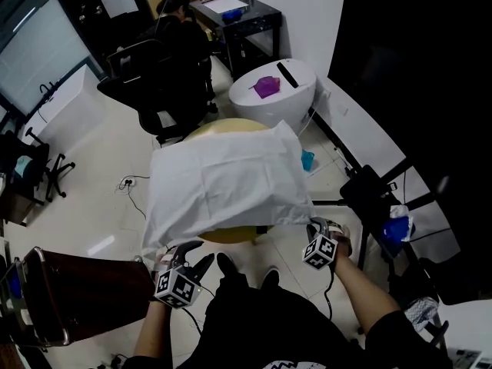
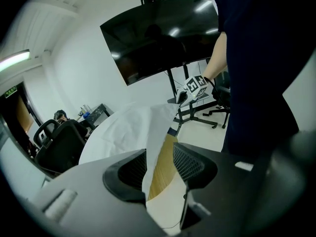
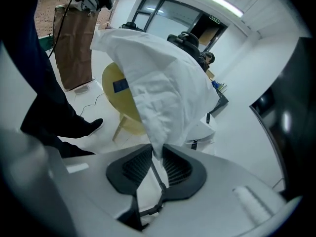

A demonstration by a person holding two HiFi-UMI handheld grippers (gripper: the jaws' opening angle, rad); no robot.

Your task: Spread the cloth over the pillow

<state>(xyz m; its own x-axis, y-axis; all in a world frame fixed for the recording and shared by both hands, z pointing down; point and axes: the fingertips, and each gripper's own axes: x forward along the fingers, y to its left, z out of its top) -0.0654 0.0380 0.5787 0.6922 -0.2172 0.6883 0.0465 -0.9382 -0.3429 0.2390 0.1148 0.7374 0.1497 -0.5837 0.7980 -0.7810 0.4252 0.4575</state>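
Two grippers: both at the near hem of the cloth (image 1: 227, 183), at its 7 and 5 o'clock corners in head view.
Cloth: white, thin, creased fabric, roughly rectangular; lay draped over a puffy mound on the table, near edge hanging past the rim.
Pillow: couldn't be told apart from the cover; only a soft bulge showed.
Table (image 1: 223, 125): round, smooth pale-yellow top, legs the same colour.
Left gripper (image 2: 159, 152): released, ribbed black pads stood apart, hem hung loose between them.
Right gripper (image 3: 157, 154): clenched, pads pinched a bunched fold of cloth.
Background: glossy white oval stand (image 1: 292, 98) at 1 o'clock of table, purple crumpled item (image 1: 266, 86) on it; black chair (image 1: 165, 83) at 11 o'clock.
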